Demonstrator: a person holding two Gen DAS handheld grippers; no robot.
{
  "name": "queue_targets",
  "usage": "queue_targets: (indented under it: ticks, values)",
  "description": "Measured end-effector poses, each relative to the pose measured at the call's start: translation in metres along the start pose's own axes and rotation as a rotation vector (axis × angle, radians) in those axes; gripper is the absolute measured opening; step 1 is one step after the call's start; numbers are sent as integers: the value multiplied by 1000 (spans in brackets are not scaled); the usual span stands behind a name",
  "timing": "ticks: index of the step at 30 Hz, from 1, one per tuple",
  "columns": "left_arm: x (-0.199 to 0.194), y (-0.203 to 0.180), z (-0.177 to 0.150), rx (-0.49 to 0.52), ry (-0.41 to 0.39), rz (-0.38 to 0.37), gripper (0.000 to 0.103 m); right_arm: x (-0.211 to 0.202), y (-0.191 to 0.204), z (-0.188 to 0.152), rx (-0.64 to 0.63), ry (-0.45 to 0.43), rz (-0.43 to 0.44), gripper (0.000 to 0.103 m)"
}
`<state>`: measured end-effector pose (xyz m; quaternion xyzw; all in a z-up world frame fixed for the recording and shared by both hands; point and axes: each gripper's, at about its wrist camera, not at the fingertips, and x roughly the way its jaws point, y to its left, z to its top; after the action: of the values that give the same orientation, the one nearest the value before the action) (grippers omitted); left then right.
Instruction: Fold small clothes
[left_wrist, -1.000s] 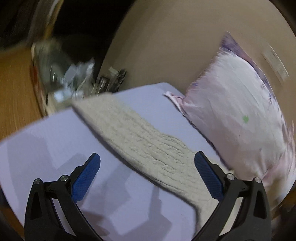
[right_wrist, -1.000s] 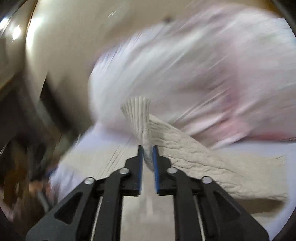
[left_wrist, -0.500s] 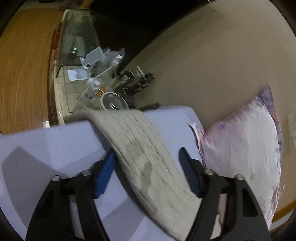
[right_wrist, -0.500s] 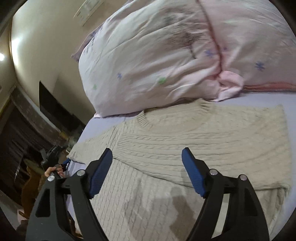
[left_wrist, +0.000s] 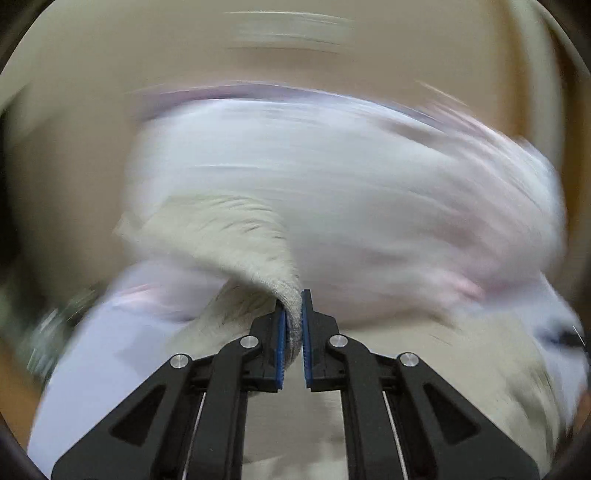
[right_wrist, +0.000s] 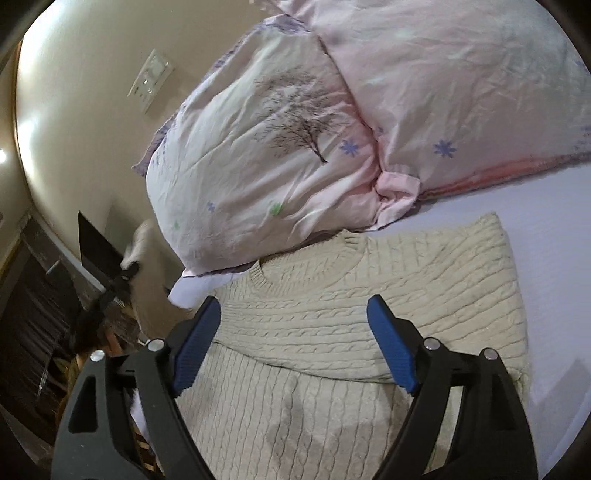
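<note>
A cream cable-knit sweater (right_wrist: 369, 295) lies on the lavender bed sheet (right_wrist: 554, 229), its right sleeve folded across the chest. My right gripper (right_wrist: 293, 343) is open and empty, hovering over the sweater's middle. In the blurred left wrist view my left gripper (left_wrist: 292, 325) is shut on the sweater's left sleeve (left_wrist: 258, 251) and holds it lifted off the bed. The left gripper with the raised sleeve also shows at the left edge of the right wrist view (right_wrist: 127, 273).
A pink floral pillow (right_wrist: 280, 147) lies just behind the sweater's collar, against a beige wall (right_wrist: 74, 92) with a switch plate (right_wrist: 151, 79). The bed's left edge drops to dark furniture (right_wrist: 44, 314).
My left gripper closed on the left sleeve and lifted it, swinging fast. My right gripper let go of the right sleeve, opened, and now hovers over the sweater.
</note>
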<state>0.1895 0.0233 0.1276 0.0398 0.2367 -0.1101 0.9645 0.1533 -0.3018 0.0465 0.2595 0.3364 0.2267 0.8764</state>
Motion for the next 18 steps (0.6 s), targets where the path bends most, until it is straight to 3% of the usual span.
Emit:
queue_targets:
  ticks: [3, 4, 6, 8, 10, 11, 16, 18]
  values:
    - [47, -123, -43, 293, 174, -165, 9, 12, -18, 1, 58, 39, -27, 81]
    - [55, -146, -58, 364, 215, -184, 11, 14, -24, 1, 76, 48, -37, 81]
    - [55, -160, -75, 402, 240, -185, 11, 13, -40, 3, 125, 58, -57, 75]
    - [37, -142, -71, 330, 215, -203, 16, 10, -52, 5, 150, 57, -85, 68]
    - [16, -103, -64, 189, 184, -199, 38, 13, -60, 6, 171, 66, -110, 64]
    - [2, -81, -62, 116, 169, -185, 43, 15, -64, 6, 188, 76, -122, 62]
    - [-42, 20, -88, -127, 209, -82, 52, 42, -70, 9, 198, 132, -142, 55]
    - [-57, 51, -110, -238, 261, -83, 53, 52, -67, 13, 162, 132, -162, 24]
